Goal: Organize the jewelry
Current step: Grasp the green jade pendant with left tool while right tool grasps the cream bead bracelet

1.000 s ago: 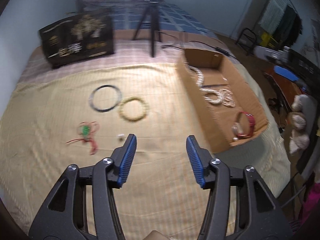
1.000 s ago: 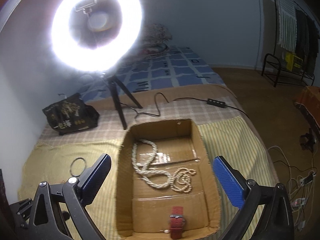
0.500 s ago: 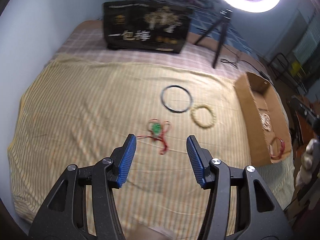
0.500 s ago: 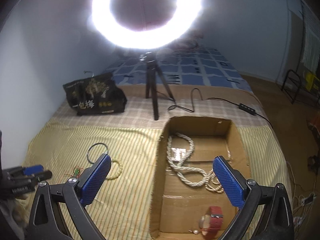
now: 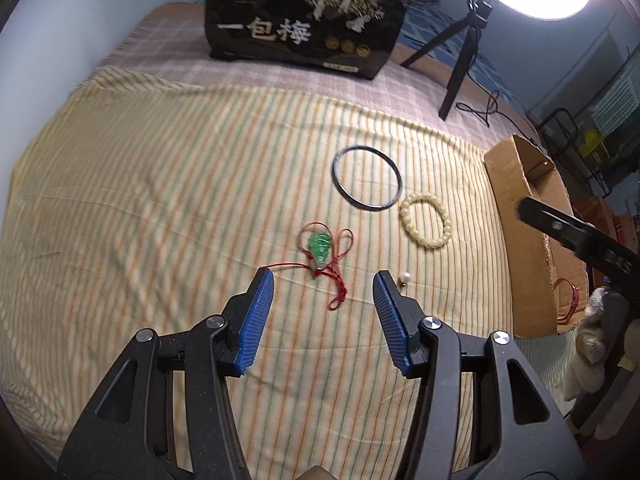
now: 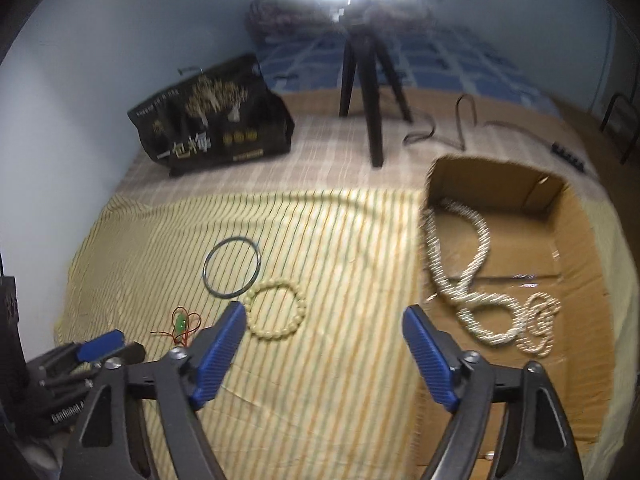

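Note:
On the striped cloth [image 5: 160, 200] lie a green pendant on a red cord [image 5: 320, 246], a cream bead bracelet [image 5: 426, 222], a thin dark bangle [image 5: 368, 178] and a small pearl [image 5: 406, 277]. My left gripper [image 5: 323, 280] hovers open just short of the pendant, nothing between its pads. My right gripper [image 6: 322, 314] is closing, with only cloth between its jaws; the bead bracelet [image 6: 275, 311] lies just beyond its left finger. The cardboard box [image 6: 560, 216] at right holds a beaded rope necklace [image 6: 460, 280]. The left gripper [image 6: 100, 344] shows near the pendant [image 6: 180, 324].
A black printed bag [image 5: 308, 20] stands at the back of the bed. A ring-light tripod [image 6: 370, 80] and its cable [image 6: 460, 120] sit behind the box. The right gripper's arm [image 5: 576, 236] crosses over the box [image 5: 520, 220], where a red strap [image 5: 570, 300] shows.
Both grippers swung left and down over the cloth. The left now faces the pendant closely; the right left the box, moved over the cloth and narrowed its jaws.

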The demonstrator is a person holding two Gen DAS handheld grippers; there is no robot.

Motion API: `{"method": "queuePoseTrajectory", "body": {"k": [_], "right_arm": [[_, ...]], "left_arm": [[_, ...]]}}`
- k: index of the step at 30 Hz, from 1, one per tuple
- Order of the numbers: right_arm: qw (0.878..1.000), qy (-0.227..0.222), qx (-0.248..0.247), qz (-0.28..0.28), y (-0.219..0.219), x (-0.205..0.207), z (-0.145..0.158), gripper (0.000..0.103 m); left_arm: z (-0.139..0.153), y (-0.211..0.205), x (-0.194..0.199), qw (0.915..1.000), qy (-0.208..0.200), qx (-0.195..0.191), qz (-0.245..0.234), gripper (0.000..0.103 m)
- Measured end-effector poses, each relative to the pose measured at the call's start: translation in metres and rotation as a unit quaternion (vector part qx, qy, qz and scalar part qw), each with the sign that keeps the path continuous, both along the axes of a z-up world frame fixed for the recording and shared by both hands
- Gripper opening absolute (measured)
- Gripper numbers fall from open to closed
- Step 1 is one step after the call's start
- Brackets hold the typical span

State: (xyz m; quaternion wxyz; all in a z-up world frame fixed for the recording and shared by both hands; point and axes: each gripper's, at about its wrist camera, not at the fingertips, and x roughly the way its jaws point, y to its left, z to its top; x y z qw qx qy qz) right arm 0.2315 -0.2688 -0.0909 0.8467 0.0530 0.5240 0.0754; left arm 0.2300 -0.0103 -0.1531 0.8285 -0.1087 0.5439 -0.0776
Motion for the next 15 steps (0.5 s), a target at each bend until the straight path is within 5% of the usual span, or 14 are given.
{"method": "queuePoseTrajectory", "body": {"k": [9,15], "right_arm": [[0.998,0.053,0.019,-0.003,0.017,0.021,-0.033,0.046],[0.998,0.066,0.021,0.002,0.026,0.030,-0.044,0.037]], "left_arm": [[-0.019,-0.012,0.019,0.9995,0.026,-0.016,0.000,0.039],[-0.029,-0.012,0.028,0.9994,0.034,-0.009,0.004,0.037]]}}
